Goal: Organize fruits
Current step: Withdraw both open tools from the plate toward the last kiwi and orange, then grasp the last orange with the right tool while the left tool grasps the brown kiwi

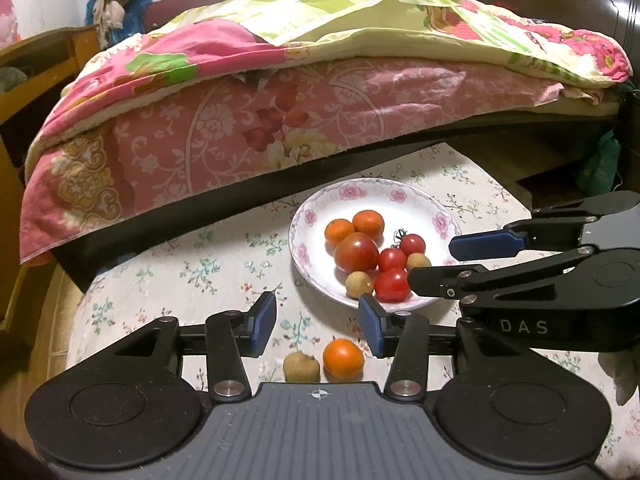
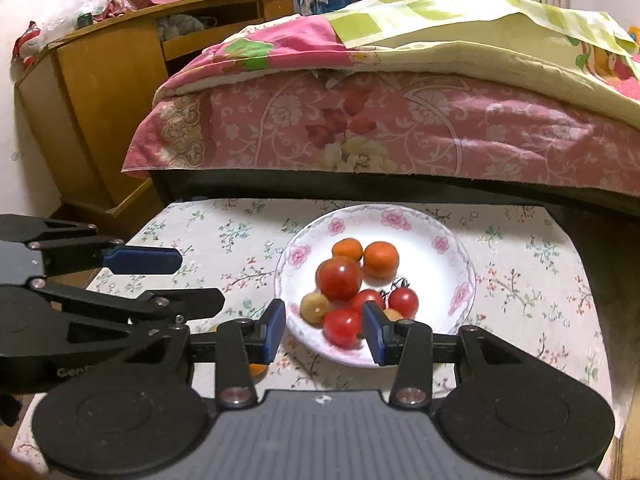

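Observation:
A white floral plate (image 1: 320,200) (image 2: 440,232) on the flowered tablecloth holds oranges, red tomatoes and small brown fruits. In the left wrist view, one orange (image 1: 343,359) and one brown fruit (image 1: 301,367) lie on the cloth just in front of my open, empty left gripper (image 1: 318,322). My right gripper (image 2: 325,330) is open and empty over the plate's near edge, with a small tomato (image 2: 342,327) between its fingers. It shows from the side in the left wrist view (image 1: 440,260). The left gripper shows at the left of the right wrist view (image 2: 192,280).
A bed with a pink and green quilt (image 1: 304,80) (image 2: 400,100) stands close behind the small table. A wooden cabinet (image 2: 104,92) stands at the left. The tablecloth (image 1: 192,272) covers the table on both sides of the plate.

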`<state>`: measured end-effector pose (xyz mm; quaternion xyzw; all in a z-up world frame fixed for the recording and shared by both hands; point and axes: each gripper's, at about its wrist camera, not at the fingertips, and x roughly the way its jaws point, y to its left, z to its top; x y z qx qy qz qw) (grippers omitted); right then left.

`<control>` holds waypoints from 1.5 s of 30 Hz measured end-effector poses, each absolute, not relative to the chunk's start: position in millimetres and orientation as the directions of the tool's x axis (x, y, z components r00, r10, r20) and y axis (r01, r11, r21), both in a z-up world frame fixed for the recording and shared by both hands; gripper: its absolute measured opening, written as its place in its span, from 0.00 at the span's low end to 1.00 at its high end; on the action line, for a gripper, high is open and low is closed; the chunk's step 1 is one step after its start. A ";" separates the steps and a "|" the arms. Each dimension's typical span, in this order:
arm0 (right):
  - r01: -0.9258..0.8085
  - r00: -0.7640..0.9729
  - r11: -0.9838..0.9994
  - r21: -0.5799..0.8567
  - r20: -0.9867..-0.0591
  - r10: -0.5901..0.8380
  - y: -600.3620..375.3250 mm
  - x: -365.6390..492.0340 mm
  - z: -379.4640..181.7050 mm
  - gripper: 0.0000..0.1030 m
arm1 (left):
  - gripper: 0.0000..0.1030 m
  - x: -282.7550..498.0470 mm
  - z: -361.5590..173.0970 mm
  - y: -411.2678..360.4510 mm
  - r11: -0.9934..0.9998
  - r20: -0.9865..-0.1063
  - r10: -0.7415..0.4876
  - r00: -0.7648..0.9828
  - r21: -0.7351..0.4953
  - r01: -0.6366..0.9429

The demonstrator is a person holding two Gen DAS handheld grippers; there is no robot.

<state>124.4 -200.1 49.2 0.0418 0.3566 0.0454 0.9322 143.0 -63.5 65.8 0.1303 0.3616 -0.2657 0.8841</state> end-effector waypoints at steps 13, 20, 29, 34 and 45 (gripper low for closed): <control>-0.031 0.727 0.991 0.132 -0.678 0.113 -188.4 110.2 46.4 0.39 | 0.67 126.6 61.0 -49.0 0.837 -0.739 -0.349 0.576 0.031 0.546; -0.025 0.708 0.991 0.135 -0.697 0.113 -181.2 111.1 36.8 0.39 | 0.70 127.8 52.8 -41.5 0.845 -0.760 -0.328 0.561 0.029 0.534; -0.010 0.684 0.990 0.143 -0.721 0.111 -170.3 120.7 20.7 0.39 | 0.77 130.0 35.8 -34.6 0.837 -0.791 -0.309 0.528 0.037 0.546; -0.011 0.677 0.990 0.138 -0.728 0.109 -161.5 127.1 13.4 0.39 | 0.78 129.7 30.2 -33.9 0.829 -0.797 -0.293 0.527 0.062 0.556; 0.007 0.654 0.990 0.140 -0.750 0.102 -155.6 143.3 -6.0 0.39 | 0.81 134.9 19.2 -24.0 0.833 -0.816 -0.286 0.503 0.048 0.552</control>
